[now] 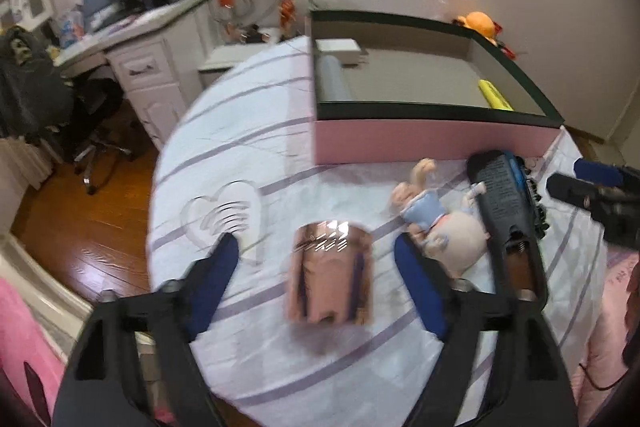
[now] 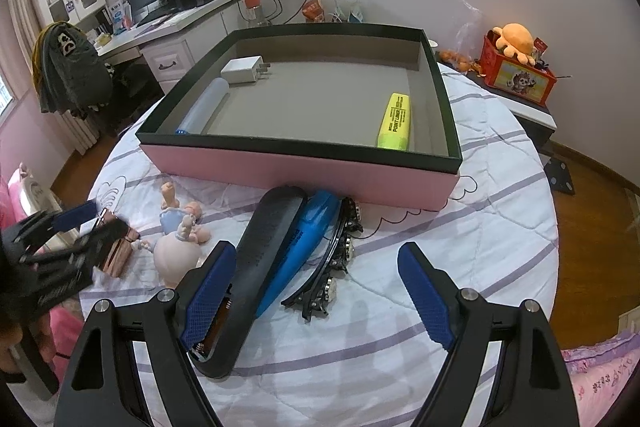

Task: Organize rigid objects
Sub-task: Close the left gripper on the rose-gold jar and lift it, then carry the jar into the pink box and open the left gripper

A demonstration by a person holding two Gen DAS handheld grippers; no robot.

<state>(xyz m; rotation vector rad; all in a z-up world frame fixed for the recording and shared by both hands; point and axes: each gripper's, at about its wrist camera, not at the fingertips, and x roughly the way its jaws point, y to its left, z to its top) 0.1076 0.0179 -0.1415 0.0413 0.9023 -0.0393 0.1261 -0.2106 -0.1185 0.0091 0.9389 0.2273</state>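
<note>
Rose-gold box (image 1: pixel 330 273): small, rigid, glossy, likely slippery; grip flat sides; left gripper (image 1: pixel 316 259) spread around it, untouching; right gripper (image 2: pixel 316 263) spread, empty.

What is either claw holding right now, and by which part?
Nothing. The left claw is open around the blurred rose-gold block, its pads clear of it. The right claw is open over the bedspread.
</note>
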